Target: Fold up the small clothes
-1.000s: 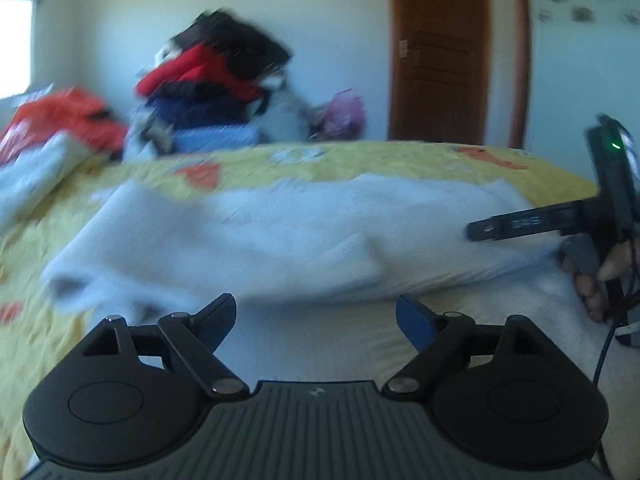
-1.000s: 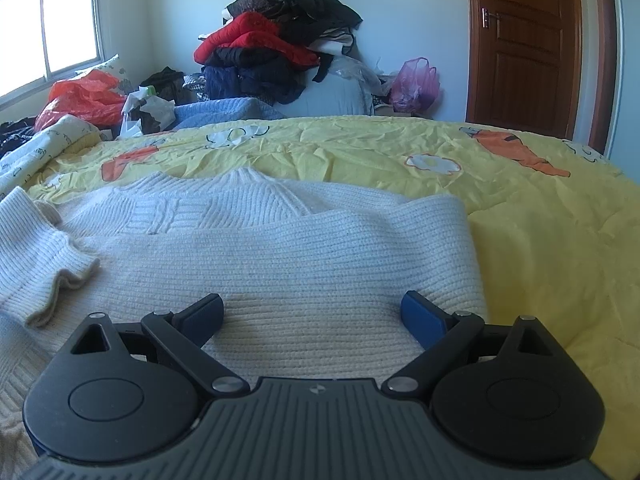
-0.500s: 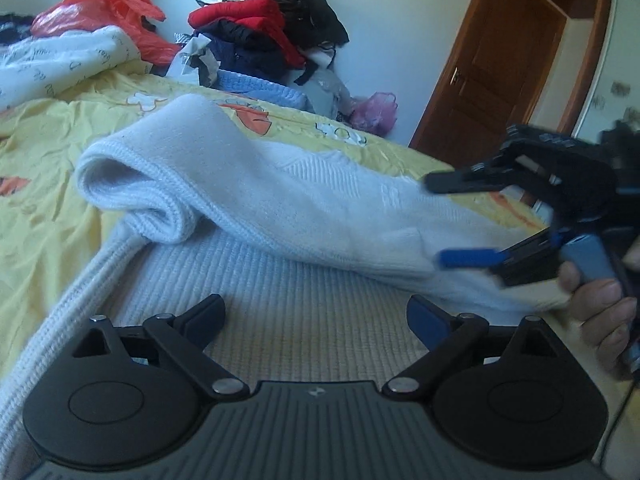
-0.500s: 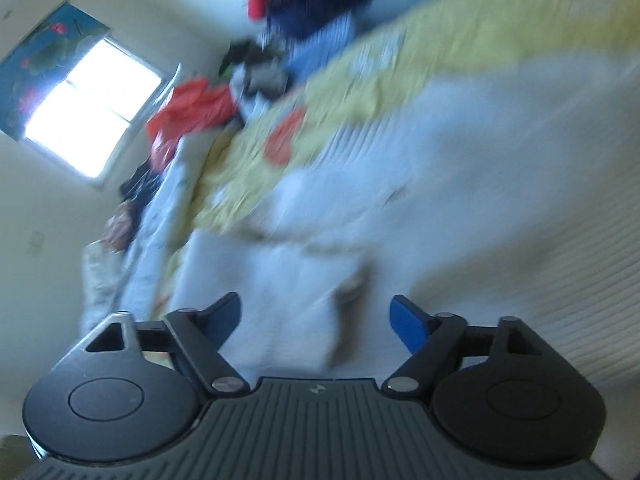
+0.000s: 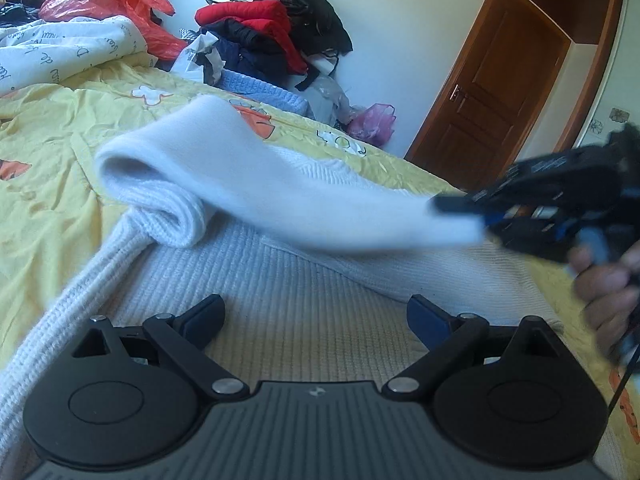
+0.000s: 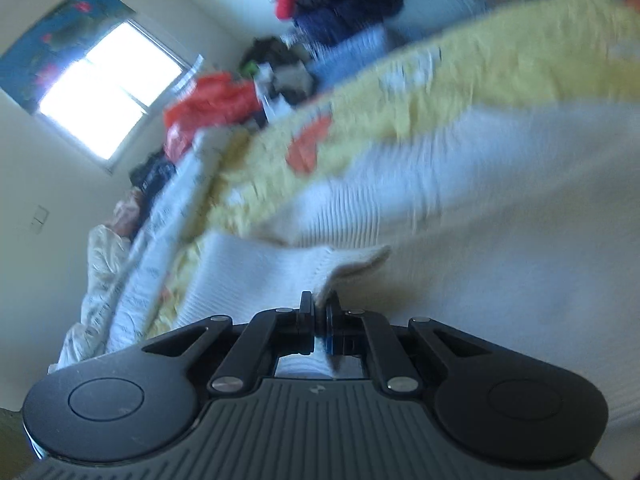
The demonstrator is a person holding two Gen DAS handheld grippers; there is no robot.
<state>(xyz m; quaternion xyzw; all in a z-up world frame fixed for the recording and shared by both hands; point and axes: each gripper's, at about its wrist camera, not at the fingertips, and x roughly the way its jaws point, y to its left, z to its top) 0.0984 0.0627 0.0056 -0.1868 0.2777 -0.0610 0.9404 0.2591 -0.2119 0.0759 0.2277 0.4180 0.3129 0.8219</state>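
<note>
A white ribbed knit sweater [image 5: 288,312] lies spread on the yellow bedspread [image 5: 48,184]. In the left wrist view my left gripper [image 5: 316,318] hovers open just above the sweater's body, nothing between its fingers. One sleeve [image 5: 248,184] is lifted and stretched to the right, where my right gripper [image 5: 460,210], held in a hand [image 5: 608,284], is shut on its cuff. The right wrist view is rolled and blurred; there my right gripper [image 6: 320,322] pinches the sleeve's cuff [image 6: 344,268], with the sweater's body [image 6: 500,240] beyond.
A heap of red, black and navy clothes [image 5: 272,36] is piled at the far wall beside a red plastic bag [image 5: 112,4] and a white printed quilt [image 5: 64,52]. A brown door [image 5: 492,92] stands at the right. A window [image 6: 108,88] is bright.
My right gripper has shut on the sleeve's cuff and lifted it, rolling as it rose. My left gripper shifted early over the sweater, then kept still, open.
</note>
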